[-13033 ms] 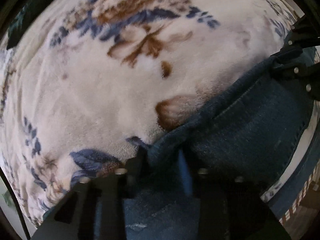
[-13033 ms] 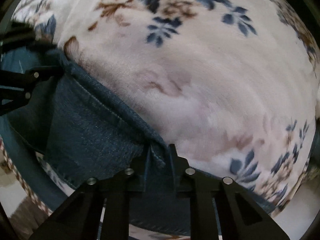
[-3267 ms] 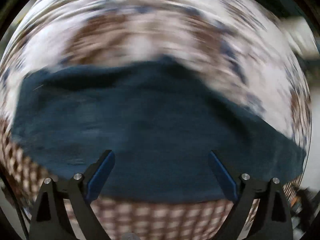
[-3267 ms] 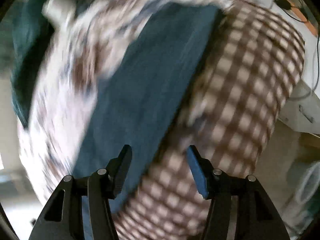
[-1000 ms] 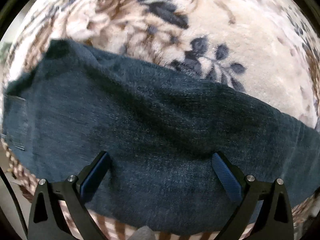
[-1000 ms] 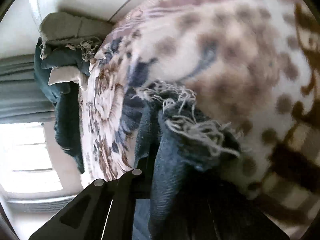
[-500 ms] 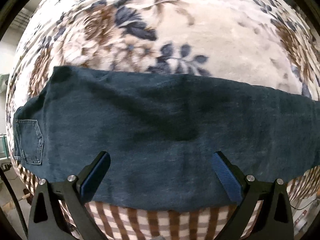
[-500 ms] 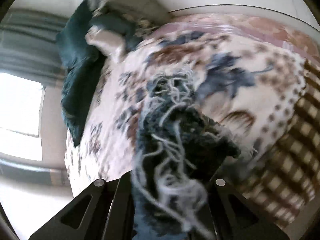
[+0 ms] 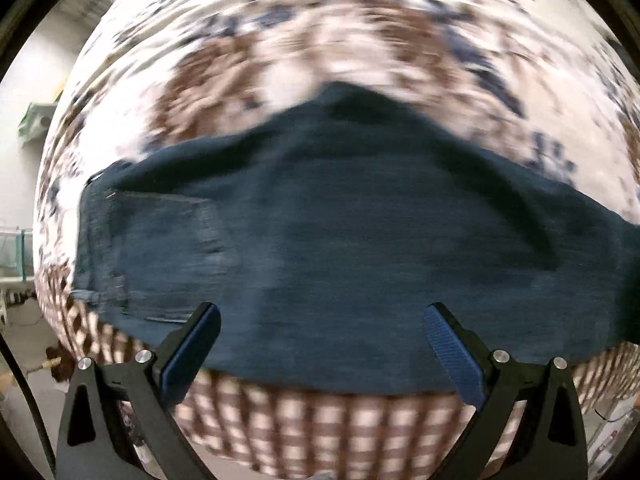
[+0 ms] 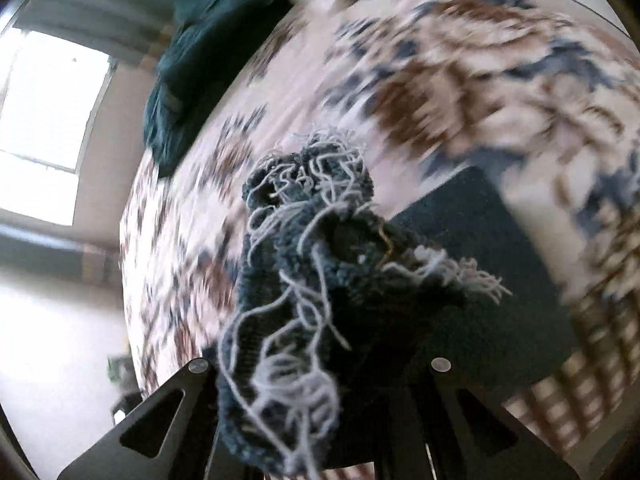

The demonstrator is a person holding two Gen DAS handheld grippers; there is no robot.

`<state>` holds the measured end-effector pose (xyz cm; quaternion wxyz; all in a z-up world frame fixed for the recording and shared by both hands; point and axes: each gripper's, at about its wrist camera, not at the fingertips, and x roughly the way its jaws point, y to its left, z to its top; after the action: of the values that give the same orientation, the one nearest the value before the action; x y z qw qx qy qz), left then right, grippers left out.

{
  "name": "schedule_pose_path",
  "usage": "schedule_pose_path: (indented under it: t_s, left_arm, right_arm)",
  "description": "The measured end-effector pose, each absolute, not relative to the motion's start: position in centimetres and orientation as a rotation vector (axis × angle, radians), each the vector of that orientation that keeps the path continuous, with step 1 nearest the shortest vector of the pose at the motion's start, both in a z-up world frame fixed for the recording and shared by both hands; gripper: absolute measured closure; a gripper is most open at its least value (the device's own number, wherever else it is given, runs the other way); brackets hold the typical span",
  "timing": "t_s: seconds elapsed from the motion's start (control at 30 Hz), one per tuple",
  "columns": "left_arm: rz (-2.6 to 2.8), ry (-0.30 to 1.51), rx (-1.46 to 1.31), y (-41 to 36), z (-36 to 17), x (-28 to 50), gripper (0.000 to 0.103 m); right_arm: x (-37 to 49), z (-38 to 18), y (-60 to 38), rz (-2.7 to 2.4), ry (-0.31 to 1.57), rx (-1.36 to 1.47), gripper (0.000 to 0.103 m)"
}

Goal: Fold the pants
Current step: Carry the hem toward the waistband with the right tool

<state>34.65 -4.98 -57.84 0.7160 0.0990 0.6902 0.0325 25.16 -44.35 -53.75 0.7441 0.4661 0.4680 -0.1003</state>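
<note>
The pants (image 9: 340, 232) lie flat across a floral blanket (image 9: 320, 40), their near edge along its checked border (image 9: 320, 420). The left gripper (image 9: 320, 344) hangs above, jaws wide apart and empty. The right gripper (image 10: 320, 364) is clamped on the frayed hem (image 10: 304, 248), raised off the blanket.

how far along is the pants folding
About midway. Done: the jeans lie as one long strip on the flowered blanket. In hand: the right hand-held gripper is shut on the frayed hem, lifted. Left: lay it over; the left hand-held gripper is open, empty.
</note>
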Motion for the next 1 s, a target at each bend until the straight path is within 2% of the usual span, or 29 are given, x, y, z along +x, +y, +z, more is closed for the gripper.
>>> schedule_pose_path:
  t_s: [0.23,0.3,0.33,0.37,0.43,0.47,0.6,0.77,0.93,1.0]
  left_arm:
    - [0.19,1.558,0.126,3.0,-58.4,33.8,0.0]
    - [0.21,1.564,0.089,5.2,-58.6,33.2,0.0]
    - [0.215,1.566,0.062,6.1,-58.3,32.7,0.0]
    - [0.217,1.566,0.033,6.9,-58.1,32.5,0.0]
    - [0.206,1.564,-0.044,7.8,-57.5,32.1,0.0]
    - [0.196,1.568,-0.079,8.3,-57.5,32.3,0.0]
    - [0.099,1.568,-0.214,8.2,-57.0,32.7,0.0]
    - [-0.083,1.578,-0.308,3.5,-57.4,33.2,0.0]
    - [-0.205,1.592,-0.285,-2.6,-60.2,34.8,0.002]
    - [-0.241,1.606,-0.206,-5.0,-61.8,35.4,0.015]
  right_arm:
    - [29.1,-57.1,-30.2,-0.059,1.226,0.731,0.096]
    - [29.8,-58.9,-25.7,-0.005,1.343,0.617,0.086]
    - [30.0,-59.8,-23.8,0.008,1.421,0.549,0.073]
    - [30.2,-60.2,-22.9,0.049,1.456,0.543,0.054]
    - [29.9,-59.7,-22.6,0.114,1.455,0.596,0.034]
    - [29.7,-59.3,-23.0,0.141,1.459,0.641,0.028]
    - [27.9,-56.4,-27.3,0.181,1.425,0.857,0.027]
    - [26.1,-54.2,-34.8,-0.028,1.41,0.85,0.027]
    - [24.8,-55.5,-41.6,-0.199,1.413,0.846,0.027]
    - [24.5,-56.2,-44.1,-0.24,1.415,0.85,0.027]
